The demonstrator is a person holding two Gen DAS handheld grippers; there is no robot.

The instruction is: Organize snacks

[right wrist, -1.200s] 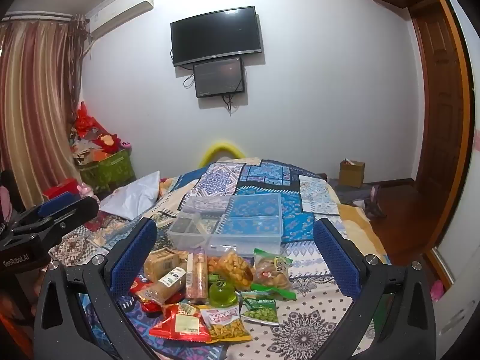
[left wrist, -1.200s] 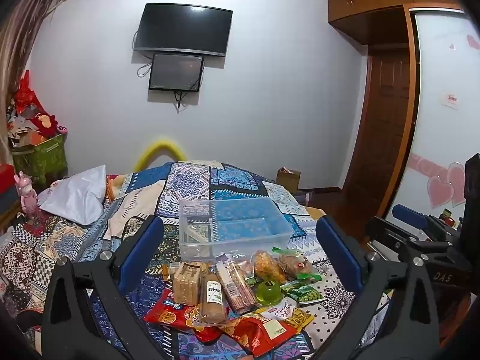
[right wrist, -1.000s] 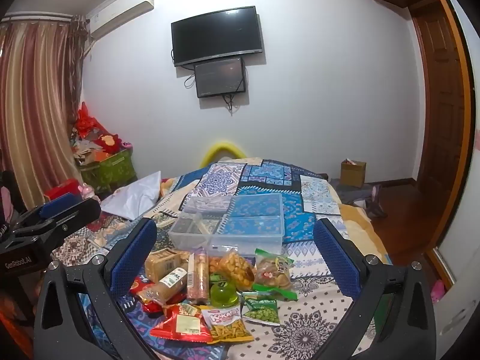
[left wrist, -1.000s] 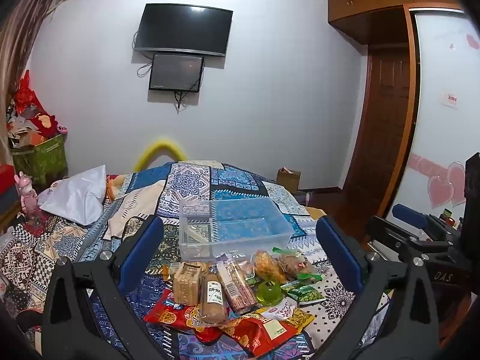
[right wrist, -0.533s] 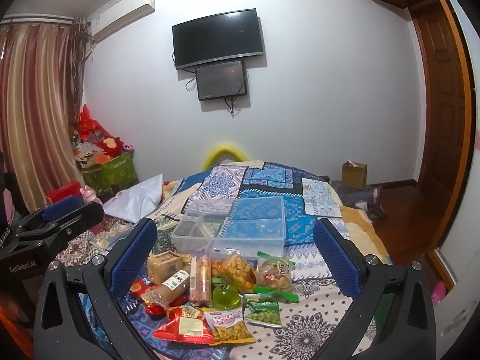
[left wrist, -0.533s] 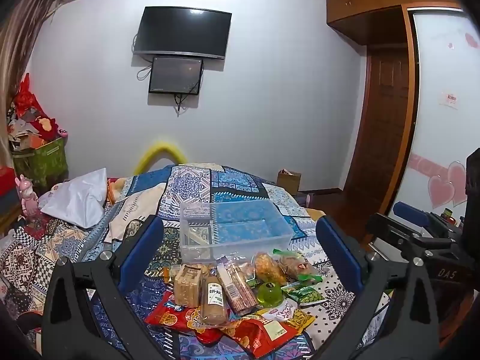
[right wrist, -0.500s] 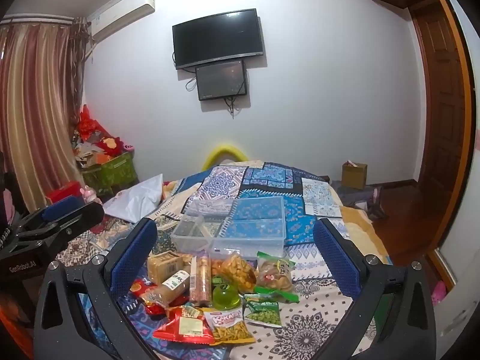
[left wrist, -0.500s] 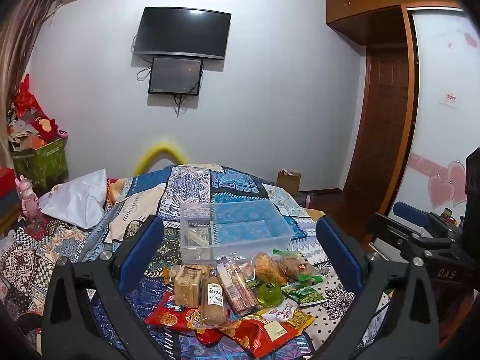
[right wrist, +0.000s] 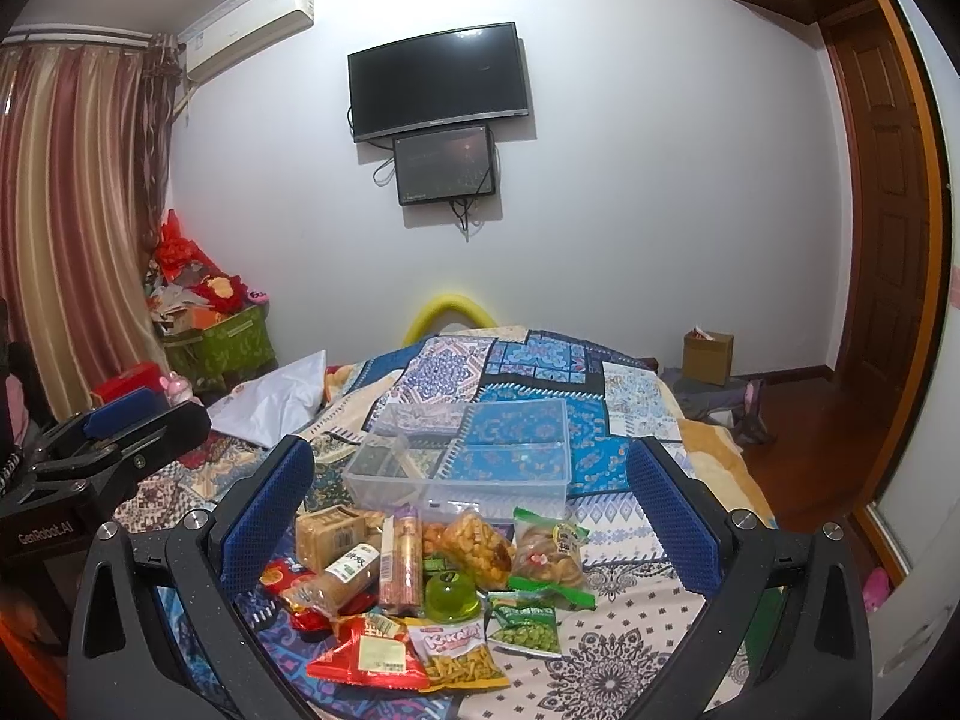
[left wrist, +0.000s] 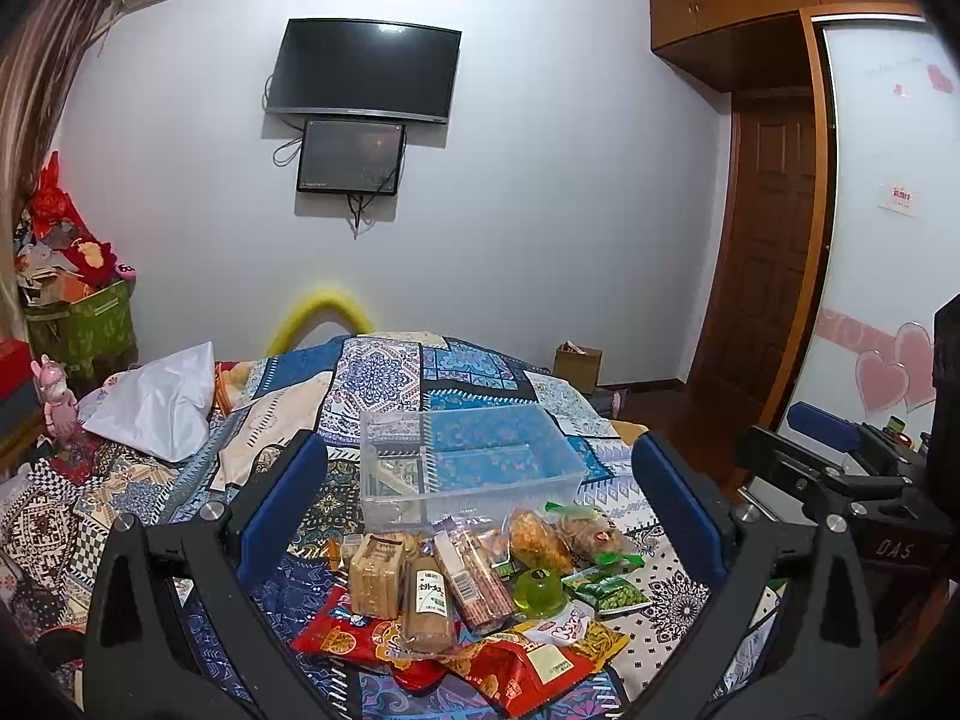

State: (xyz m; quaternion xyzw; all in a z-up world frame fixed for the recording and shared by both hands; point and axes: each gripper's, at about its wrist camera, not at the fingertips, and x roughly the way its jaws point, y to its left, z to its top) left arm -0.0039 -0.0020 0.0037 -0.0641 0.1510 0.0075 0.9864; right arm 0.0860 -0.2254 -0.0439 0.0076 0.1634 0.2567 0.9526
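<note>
Even indoor light, fisheye-warped edges

Red snack bag (left wrist: pixel 360 636) below jaws: mostly buried under upper packets, print unreadable. Second red bag (left wrist: pixel 528 669) partly under noodle packet (left wrist: pixel 585 630). Clear box (right wrist: pixel 468 456) beyond fingertips: near wall bottom hidden by packets. Both gripper bodies cut off at lower frame edge. Labels too small to read.

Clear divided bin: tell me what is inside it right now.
The clear divided bin holds no snacks; only the patterned bedspread shows through it. The snack pile lies in front, hiding its lower front wall.
</note>
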